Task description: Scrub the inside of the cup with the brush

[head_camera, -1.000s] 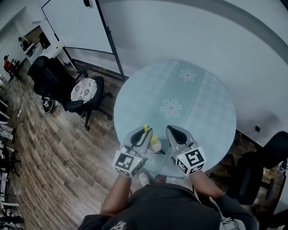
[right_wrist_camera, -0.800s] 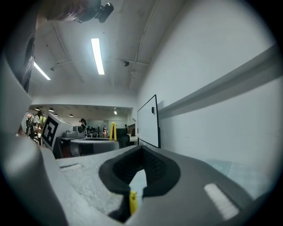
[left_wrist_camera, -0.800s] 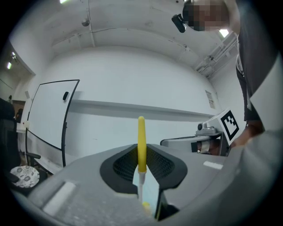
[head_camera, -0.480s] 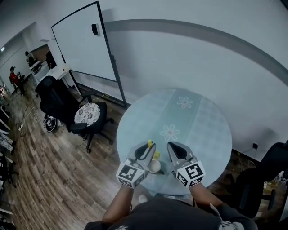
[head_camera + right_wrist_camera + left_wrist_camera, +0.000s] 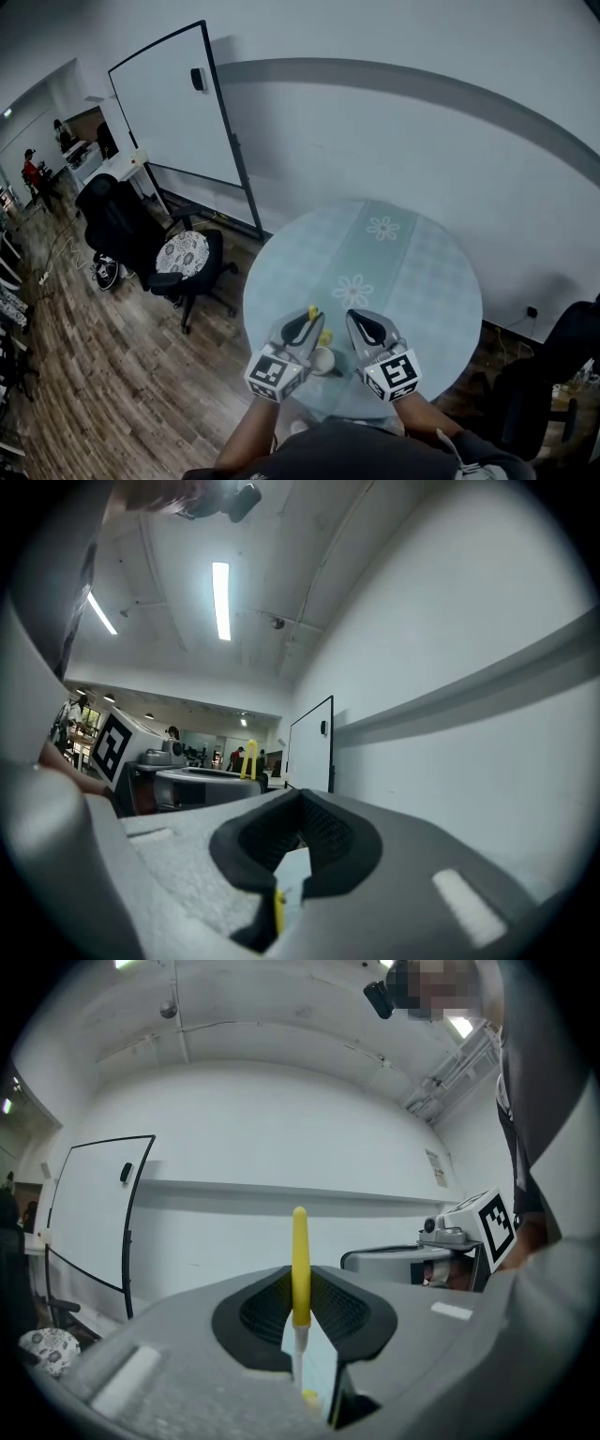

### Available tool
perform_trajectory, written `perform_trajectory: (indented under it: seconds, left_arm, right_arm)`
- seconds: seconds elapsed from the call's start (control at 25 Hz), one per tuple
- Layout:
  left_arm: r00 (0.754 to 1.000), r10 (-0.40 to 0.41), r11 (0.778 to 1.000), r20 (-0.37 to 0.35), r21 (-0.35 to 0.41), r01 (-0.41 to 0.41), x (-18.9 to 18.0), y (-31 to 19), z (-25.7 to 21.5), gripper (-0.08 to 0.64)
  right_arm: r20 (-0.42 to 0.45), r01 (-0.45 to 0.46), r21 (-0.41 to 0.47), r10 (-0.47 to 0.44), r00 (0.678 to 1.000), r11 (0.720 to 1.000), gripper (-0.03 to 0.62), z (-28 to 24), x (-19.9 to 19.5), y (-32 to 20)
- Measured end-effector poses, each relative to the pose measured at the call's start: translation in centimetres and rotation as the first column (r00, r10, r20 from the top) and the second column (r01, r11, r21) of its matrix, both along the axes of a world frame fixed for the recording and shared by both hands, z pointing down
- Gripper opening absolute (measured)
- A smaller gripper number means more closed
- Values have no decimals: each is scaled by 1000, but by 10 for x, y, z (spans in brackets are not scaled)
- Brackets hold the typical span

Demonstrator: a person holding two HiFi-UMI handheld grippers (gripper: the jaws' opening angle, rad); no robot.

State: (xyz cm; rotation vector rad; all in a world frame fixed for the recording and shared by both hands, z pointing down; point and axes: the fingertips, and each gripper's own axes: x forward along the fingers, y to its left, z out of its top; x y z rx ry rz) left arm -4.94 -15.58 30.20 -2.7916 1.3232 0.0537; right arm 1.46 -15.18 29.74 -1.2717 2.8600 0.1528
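likely mid-scrub, left gripper (image 5: 302, 325) clamped the brush (image 5: 299, 1260) upright; right gripper (image 5: 362, 324) sat closed, seemingly empty. short strokes inside the lower-centre cup (image 5: 323, 360) seemed wisest.

Head view looks down on table (image 5: 422, 281); gripper views tilt upward.

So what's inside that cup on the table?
A yellow brush, held by the left gripper, seems to reach down into the cup. Its bristles and the cup's bottom are hidden from view.
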Motion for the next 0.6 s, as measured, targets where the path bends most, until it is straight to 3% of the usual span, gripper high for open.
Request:
perform_trajectory:
  seconds: [0.24,0.6]
  left_arm:
    - [999,-44,999,-4,14,44,-2,-3,0,57]
    - [999,-41,999,-8,11,41,-1,-1,5,57]
  right_arm:
    - [-6,1,-20,-2,1000,1000,0,9,4,-4]
    - [-13,-18,-39,18,1000,999,0,17,14,-7]
